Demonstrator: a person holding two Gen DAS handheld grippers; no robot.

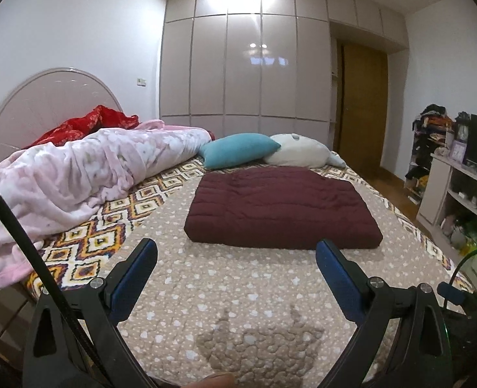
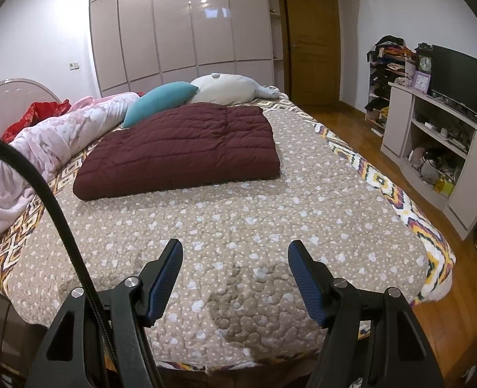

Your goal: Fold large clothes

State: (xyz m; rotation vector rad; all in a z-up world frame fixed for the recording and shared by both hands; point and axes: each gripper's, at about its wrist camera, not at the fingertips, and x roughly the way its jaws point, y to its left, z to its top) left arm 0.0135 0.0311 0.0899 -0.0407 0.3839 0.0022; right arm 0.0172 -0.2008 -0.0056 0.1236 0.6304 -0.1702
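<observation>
A maroon quilted garment (image 1: 282, 208) lies folded into a thick rectangle in the middle of the bed; it also shows in the right wrist view (image 2: 180, 150). My left gripper (image 1: 237, 252) is open and empty, held over the beige dotted bedspread (image 1: 238, 291) just short of the garment's near edge. My right gripper (image 2: 235, 252) is open and empty, over the bedspread (image 2: 254, 220) near the foot of the bed, well short of the garment.
A rumpled pink blanket (image 1: 70, 177) and a red cloth (image 1: 86, 124) lie along the left by the headboard. A teal pillow (image 1: 240, 150) and a white pillow (image 1: 298, 150) sit behind the garment. A TV cabinet (image 2: 432, 148) and a clothes rack (image 2: 384, 74) stand on the right, wardrobes (image 1: 245, 64) behind.
</observation>
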